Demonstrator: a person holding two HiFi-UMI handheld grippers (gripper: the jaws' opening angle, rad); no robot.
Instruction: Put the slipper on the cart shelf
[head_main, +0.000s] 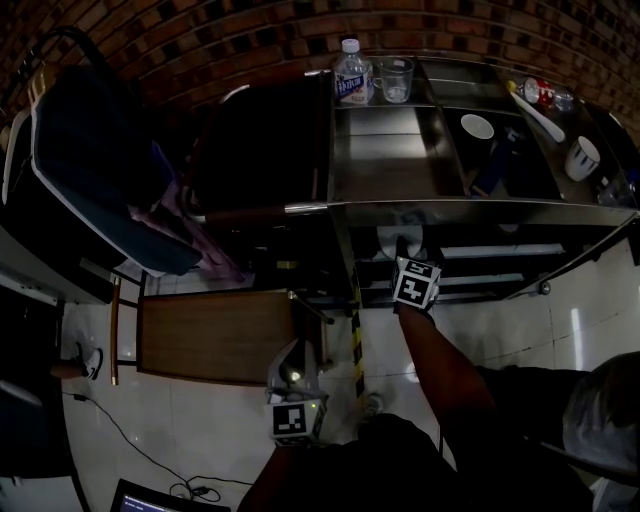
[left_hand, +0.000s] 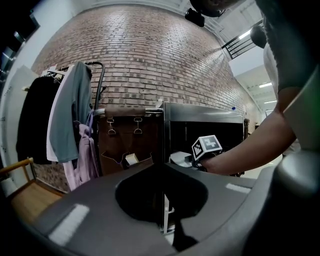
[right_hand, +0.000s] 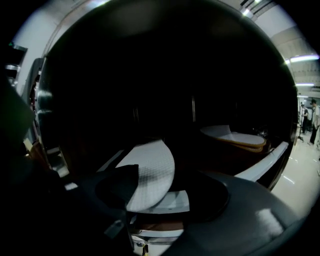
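A white slipper (right_hand: 150, 172) lies tilted on the lower shelf of the steel cart (head_main: 380, 150). In the head view the slipper (head_main: 392, 238) shows as a pale shape under the cart's top edge. My right gripper (head_main: 403, 252) reaches into that shelf. In the right gripper view the right gripper (right_hand: 155, 192) stands open, with the slipper's near end between the jaws and no pad pressing on it. A second slipper (right_hand: 232, 136) rests farther right on the same shelf. My left gripper (head_main: 293, 375) hangs back near the floor, shut and holding nothing (left_hand: 162, 200).
On the cart top stand a water bottle (head_main: 352, 72), a glass (head_main: 396, 78), a white bowl (head_main: 477, 126) and a mug (head_main: 582, 157). A wooden stool (head_main: 215, 335) sits left of the cart. Garments (left_hand: 70, 125) hang on a rack beside the brick wall.
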